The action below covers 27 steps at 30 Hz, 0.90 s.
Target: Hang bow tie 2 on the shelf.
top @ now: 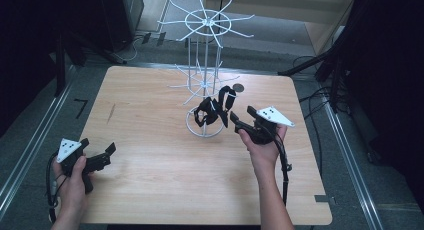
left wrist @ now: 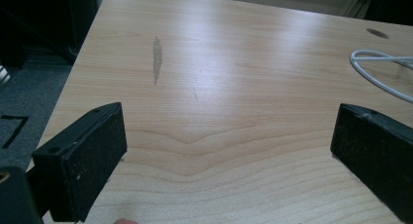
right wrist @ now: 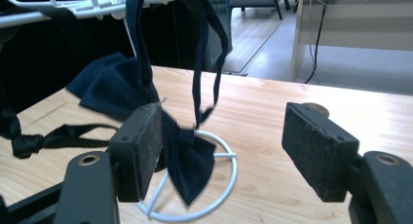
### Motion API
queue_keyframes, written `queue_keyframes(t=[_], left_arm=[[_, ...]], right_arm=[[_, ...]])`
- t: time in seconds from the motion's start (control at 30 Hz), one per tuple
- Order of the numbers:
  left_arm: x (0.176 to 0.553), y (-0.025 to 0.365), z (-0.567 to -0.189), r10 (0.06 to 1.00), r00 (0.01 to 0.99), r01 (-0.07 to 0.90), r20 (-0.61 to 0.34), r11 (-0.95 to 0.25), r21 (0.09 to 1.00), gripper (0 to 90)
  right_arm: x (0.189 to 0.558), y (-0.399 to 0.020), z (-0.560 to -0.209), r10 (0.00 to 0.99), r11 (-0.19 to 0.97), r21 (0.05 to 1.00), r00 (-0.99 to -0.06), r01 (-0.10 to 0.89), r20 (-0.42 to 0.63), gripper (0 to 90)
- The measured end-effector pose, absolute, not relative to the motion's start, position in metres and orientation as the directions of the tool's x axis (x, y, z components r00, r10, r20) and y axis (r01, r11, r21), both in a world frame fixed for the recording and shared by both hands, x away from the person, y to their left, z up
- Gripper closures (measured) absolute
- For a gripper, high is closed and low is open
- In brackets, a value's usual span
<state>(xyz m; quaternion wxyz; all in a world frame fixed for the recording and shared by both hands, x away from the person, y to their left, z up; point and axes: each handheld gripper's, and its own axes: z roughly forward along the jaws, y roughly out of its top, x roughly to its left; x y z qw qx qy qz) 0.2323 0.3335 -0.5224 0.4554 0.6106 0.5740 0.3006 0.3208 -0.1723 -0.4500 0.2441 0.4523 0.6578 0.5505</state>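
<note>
Item one, the dark bow ties (top: 214,110): they hang by their straps from the lower hooks of the white wire rack (top: 206,65), low against its ring base (top: 205,124), slightly toward 1 o'clock of the table's middle in the high view. In your right gripper view a navy bow tie (right wrist: 187,153) dangles over the ring base (right wrist: 229,185), its strap looped up over a hook arm at the top of the frame; a second bow of the same colour (right wrist: 109,90) hangs behind it toward 10 o'clock, and a black ribbon-like strap (right wrist: 53,136) trails toward 9 o'clock. Item two, the rack: two tiers of radiating hooks on a slim post, standing at the 12 o'clock half of the table (top: 150,180). Item three, your right gripper (top: 241,121): held at 3 o'clock of the ring base, just beside it, pointing at the ties. Its jaws stand spread and released; the near pad (right wrist: 141,146) sits just in front of the navy bow tie, and whether it touches the cloth cannot be told. Item four, your left gripper (top: 106,154): held at the table's 8 o'clock corner, well apart from the rack, jaws wide and grasping nothing, with bare wood between the pads (left wrist: 92,160) in your left gripper view. Item five: a grey streak (left wrist: 157,58) in the tabletop and a small dark round hole (top: 238,88) beside the rack at 2 o'clock.
</note>
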Motion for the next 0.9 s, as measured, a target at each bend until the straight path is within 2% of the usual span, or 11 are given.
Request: queue_keyframes(t=[0.2,0.5,0.9], left_arm=[[0.232,0.333,-0.522,0.975,0.159,0.429,-0.157,0.075,0.9,0.2],[0.232,0.333,-0.522,0.974,0.161,0.426,-0.159,0.077,0.901,0.2],[0.232,0.333,-0.523,0.974,0.161,0.425,-0.157,0.076,0.902,0.2]], right_arm=[[0.313,-0.182,-0.457,0.863,-0.004,0.942,-0.475,0.335,0.172,30.9],[0.301,-0.198,-0.469,0.875,0.002,0.939,-0.455,0.343,0.165,21.9],[0.288,-0.214,-0.48,0.881,-0.005,0.932,-0.44,0.364,0.177,16.6]])
